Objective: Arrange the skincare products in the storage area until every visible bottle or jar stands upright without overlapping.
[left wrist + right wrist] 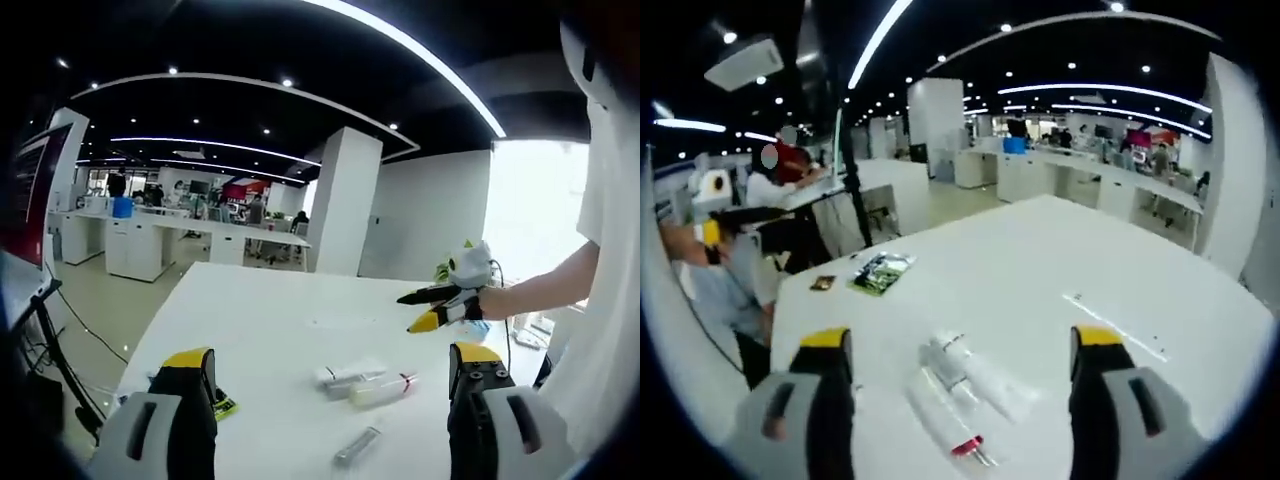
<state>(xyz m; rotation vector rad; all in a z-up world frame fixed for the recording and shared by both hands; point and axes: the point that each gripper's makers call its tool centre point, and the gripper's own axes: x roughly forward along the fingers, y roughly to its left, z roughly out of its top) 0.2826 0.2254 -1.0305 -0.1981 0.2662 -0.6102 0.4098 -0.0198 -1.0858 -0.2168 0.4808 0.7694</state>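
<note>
**Skincare tubes lying flat on the white table, both grippers empty above them**

In the left gripper view, the left gripper [330, 400] has its yellow-tipped black jaws spread wide with nothing between them. Just ahead, between the jaws, lie a white tube with a pale cap [350, 376] and a clear yellowish tube with a red band [383, 391], side by side and touching or nearly so. A slim grey tube [357, 446] lies nearer the camera, apart from them. The right gripper [432, 308] reaches in from the right, held over the table's far part, its jaws parted and holding nothing.

In the right gripper view, the wide-open right gripper [958, 400] hangs over two of the white tubes, one of them red-capped [945, 420], the other [975, 375] beside it.

The large white table [260, 320] stands in an open office with white columns, desks and ceiling light strips. A green printed packet [880, 272] and a small dark square item [823, 283] lie near the table's far edge.
</note>
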